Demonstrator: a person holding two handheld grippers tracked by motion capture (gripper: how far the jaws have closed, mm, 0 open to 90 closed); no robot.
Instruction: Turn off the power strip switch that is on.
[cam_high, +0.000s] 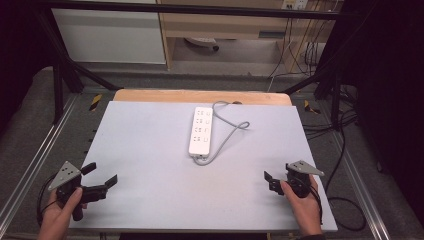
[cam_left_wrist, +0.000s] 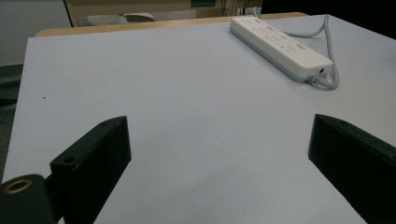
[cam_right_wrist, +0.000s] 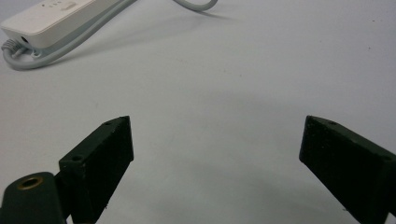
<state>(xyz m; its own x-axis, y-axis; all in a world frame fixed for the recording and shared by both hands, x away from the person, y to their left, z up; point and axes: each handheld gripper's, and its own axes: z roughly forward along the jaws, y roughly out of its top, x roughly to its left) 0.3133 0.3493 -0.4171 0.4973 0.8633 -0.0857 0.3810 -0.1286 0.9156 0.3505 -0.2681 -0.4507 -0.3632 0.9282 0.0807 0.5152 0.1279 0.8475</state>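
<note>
- My left two-jaw black gripper (cam_high: 102, 175) sits at the near left corner of the pale grey rectangular tabletop (cam_high: 150, 165); its jaws stand wide apart with only bare table between them, holding nothing.
- The long white plastic power strip (cam_high: 201, 130) lies in the middle of the table towards the far edge, well apart from both grippers. Its long axis runs from the near side to the far side, almost straight away from me.
- Its sockets face up; any printing on it is too small for me to read.
- Its grey rubber cable (cam_high: 227, 131) leaves the near end, bends round the right side and curls towards the far edge.
- My right two-jaw black gripper (cam_high: 270, 179) rests at the near right corner, jaws spread wide and holding nothing.
</note>
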